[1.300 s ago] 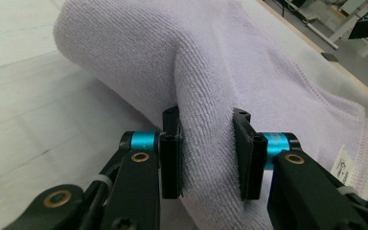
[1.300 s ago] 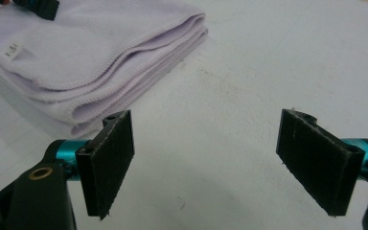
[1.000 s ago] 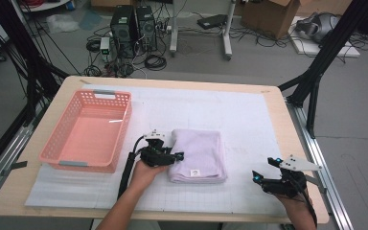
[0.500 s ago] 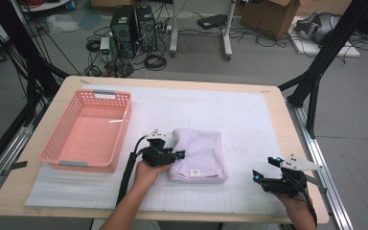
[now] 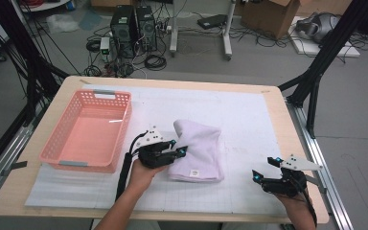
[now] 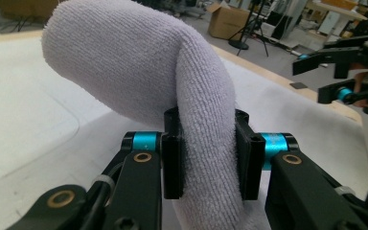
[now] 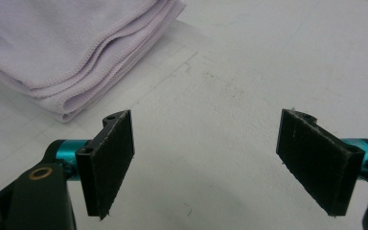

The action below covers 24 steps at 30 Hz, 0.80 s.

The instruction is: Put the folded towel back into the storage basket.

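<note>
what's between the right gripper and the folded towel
Nothing: bare white mat separates the open right gripper from the lavender towel, as the high view and right gripper view show.

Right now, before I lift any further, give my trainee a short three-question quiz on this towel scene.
1. True or false: the left gripper is clamped on a fold of the lilac towel.
2. How do the right gripper's jaws stand? A) shut on the towel B) open over the white mat, nothing between them C) shut on the basket's rim
3. What lies inside the pink basket, as the high view shows it?

Key:
1. True: both pads press the bunched cloth, and that edge is raised off the mat.
2. B.
3. Nothing; its floor is bare, and it sits left of the towel.
</note>
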Each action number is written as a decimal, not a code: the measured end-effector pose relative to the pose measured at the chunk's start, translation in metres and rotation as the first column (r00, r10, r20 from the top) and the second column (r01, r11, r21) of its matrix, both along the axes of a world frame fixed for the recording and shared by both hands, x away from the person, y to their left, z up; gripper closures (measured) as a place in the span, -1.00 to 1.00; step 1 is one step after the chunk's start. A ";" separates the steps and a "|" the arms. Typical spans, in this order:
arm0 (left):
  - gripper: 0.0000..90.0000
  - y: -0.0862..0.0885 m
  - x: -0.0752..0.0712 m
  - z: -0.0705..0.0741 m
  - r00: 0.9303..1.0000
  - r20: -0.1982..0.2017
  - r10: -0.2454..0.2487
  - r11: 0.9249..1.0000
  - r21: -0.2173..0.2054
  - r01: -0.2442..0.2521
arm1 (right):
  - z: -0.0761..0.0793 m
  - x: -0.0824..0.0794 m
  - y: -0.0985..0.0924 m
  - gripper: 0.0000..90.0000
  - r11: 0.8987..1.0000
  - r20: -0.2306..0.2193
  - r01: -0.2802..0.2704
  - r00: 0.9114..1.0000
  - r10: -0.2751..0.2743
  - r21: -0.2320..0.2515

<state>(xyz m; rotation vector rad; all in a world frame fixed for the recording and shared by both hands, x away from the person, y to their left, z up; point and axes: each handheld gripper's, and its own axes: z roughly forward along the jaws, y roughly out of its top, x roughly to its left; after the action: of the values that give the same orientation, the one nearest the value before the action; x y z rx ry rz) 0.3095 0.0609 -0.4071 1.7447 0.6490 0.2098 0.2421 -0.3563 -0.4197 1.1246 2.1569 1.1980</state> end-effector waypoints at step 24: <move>0.55 0.012 -0.019 0.046 0.982 0.178 -0.060 0.995 -0.069 0.073 | 0.001 0.000 0.000 -0.56 1.000 0.000 0.000 1.000 0.000 0.008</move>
<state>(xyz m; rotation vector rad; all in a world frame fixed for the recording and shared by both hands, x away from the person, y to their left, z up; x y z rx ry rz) 0.2907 0.0731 -0.3608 1.6516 0.4641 0.2860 0.2425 -0.3561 -0.4183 1.1279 2.1535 1.2083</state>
